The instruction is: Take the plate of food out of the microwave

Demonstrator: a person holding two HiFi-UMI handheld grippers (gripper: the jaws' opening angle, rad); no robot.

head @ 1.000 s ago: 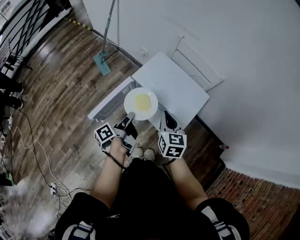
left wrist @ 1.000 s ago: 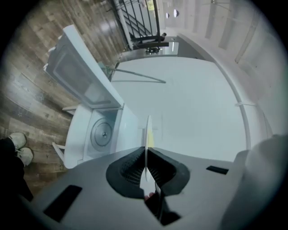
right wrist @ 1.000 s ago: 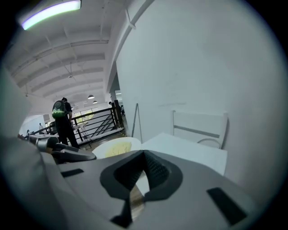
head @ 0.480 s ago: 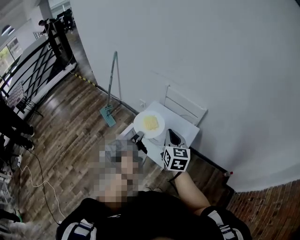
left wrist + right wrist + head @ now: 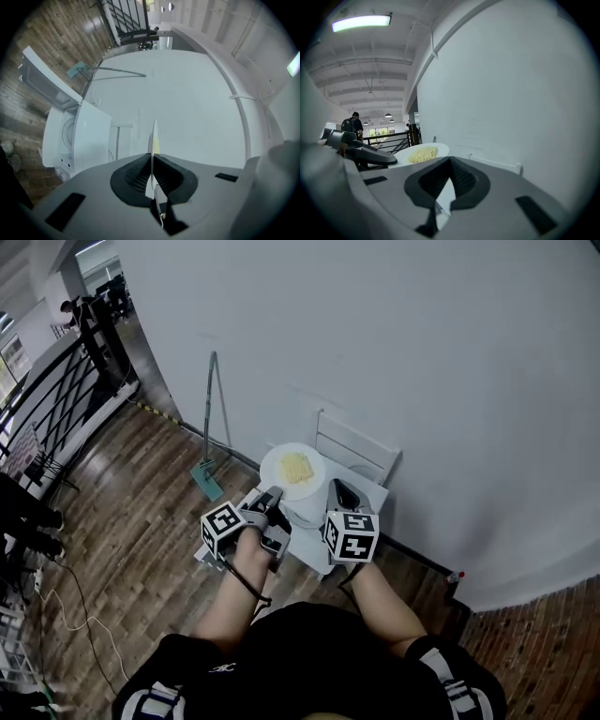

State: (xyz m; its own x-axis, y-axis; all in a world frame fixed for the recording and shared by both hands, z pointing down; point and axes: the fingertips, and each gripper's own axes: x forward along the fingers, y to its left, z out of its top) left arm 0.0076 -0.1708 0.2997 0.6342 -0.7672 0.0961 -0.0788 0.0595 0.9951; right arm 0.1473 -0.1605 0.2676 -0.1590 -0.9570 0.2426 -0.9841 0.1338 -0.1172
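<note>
Lying flat, food (image 5: 297,467) up, the round plate (image 5: 272,471) sits between left hand-held gripper (image 5: 272,500) and right hand-held gripper (image 5: 336,491), both pinching its rim.

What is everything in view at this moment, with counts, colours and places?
plate: one, white, held above the microwave
noodles: one heap, yellow, on the plate
microwave: one, white, by the wall, door open
mop: one, teal head, leaning on the wall left of the microwave
railing: one, black, far left
floor: brown wood planks
left gripper: one, grey, shut on the plate's left rim
right gripper: one, grey, shut on the plate's right rim
</note>
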